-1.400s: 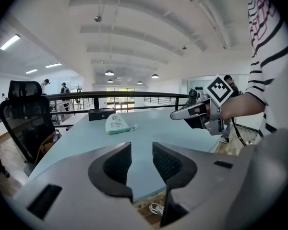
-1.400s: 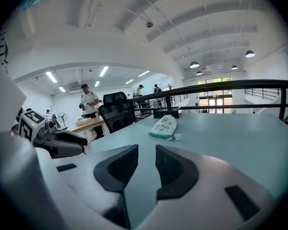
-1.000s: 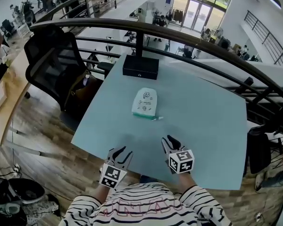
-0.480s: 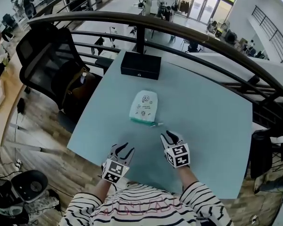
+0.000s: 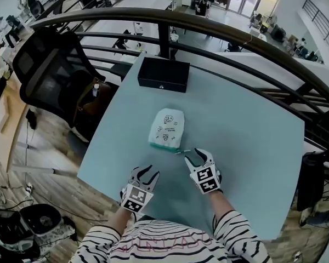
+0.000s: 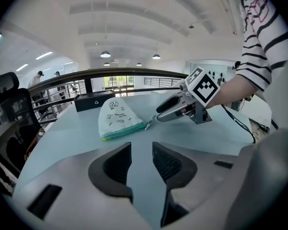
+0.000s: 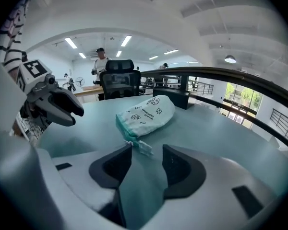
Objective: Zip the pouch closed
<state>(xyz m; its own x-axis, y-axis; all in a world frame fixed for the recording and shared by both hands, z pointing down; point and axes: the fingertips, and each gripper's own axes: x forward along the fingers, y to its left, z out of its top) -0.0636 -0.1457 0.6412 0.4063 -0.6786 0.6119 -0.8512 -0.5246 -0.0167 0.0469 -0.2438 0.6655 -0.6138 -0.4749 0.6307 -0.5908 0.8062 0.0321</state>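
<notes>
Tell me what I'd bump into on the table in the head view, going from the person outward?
left gripper → right gripper, jaws opening, zipper pull at their mouth, not pinched → pouch → black box

Head view steeply down over table (image 5: 247,147), gripper views low along jaws, all sharing pouch (image 5: 167,127)

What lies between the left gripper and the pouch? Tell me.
Only bare table between the left gripper and the pouch, plain in the left gripper view; the jaws stand open, empty.
</notes>
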